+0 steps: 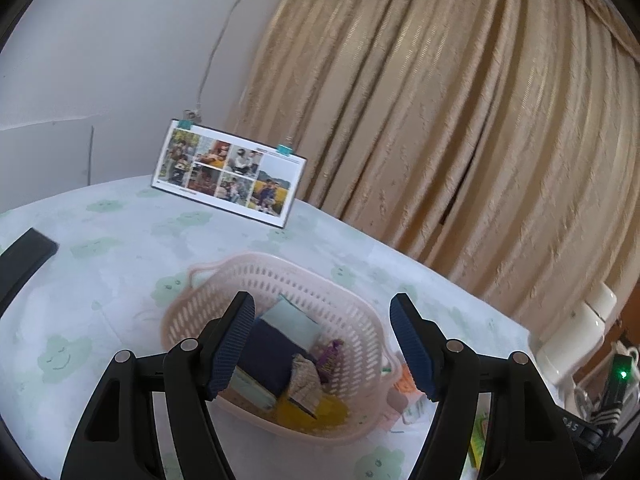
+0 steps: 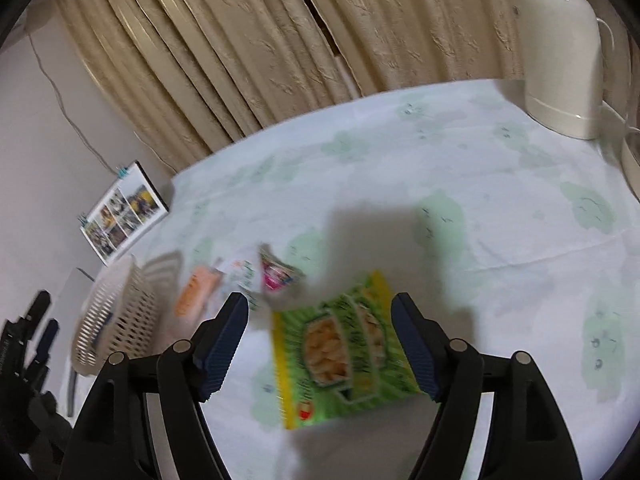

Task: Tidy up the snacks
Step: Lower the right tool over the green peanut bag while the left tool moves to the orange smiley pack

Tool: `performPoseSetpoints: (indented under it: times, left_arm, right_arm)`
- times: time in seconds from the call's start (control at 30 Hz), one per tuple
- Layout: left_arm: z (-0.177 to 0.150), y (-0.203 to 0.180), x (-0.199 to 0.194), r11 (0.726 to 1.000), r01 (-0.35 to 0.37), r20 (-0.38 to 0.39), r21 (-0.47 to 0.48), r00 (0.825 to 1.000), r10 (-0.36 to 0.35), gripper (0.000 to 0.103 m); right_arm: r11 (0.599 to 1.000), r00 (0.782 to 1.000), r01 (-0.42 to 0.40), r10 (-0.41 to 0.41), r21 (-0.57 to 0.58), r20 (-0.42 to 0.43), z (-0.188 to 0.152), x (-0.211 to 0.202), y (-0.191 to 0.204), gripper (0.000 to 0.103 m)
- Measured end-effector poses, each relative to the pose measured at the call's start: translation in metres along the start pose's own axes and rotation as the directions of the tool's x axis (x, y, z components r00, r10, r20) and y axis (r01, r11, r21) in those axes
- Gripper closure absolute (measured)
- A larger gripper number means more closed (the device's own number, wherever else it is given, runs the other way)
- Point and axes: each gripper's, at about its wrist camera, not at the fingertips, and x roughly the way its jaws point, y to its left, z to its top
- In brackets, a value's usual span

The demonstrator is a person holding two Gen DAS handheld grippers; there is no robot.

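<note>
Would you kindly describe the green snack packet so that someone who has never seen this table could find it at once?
Start at the pink slotted basket on the cloud-print tablecloth; loose packets lie on the cloth beside it. The green snack packet lies flat, farthest from the basket, between the fingers of the open right hand-held gripper. It is the largest, with a yellow edge and pictured golden snacks, unlike the orange packet and pink packet.

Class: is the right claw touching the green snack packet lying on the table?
Apart. The right wrist view shows the right claw open, with tablecloth visible between its left finger and the green snack packet.
</note>
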Motion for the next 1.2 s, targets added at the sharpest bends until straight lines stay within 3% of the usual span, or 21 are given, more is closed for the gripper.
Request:
performPoseSetpoints:
  times: [0.5,0.73,1.03,1.2]
  left_arm:
    - [-0.023,-0.049,0.009,0.978,0.143,-0.105,0.155,0.986,-0.127,0.031]
    - [-0.034,-0.064,0.015,0.959,0.225,-0.185,0.175,0.964,-0.193,0.031]
    - [-0.052,-0.085,0.022,0.93,0.277,-0.258,0.242,0.942,-0.214,0.031]
    - [-0.058,-0.089,0.029,0.928,0.275,-0.289,0.253,0.936,-0.199,0.031]
  right_arm:
    - [0.965,0.985,0.115,-0.141,-0.236,-0.098,-0.023,0.019,0.016,0.021]
    - [0.953,0.979,0.127,-0.165,-0.276,-0.118,-0.026,0.024,0.018,0.014]
    - [0.917,0.97,0.153,-0.211,-0.369,-0.121,-0.033,0.029,0.027,0.008]
    - [0.913,0.968,0.162,-0.22,-0.375,-0.117,-0.033,0.03,0.027,0.009]
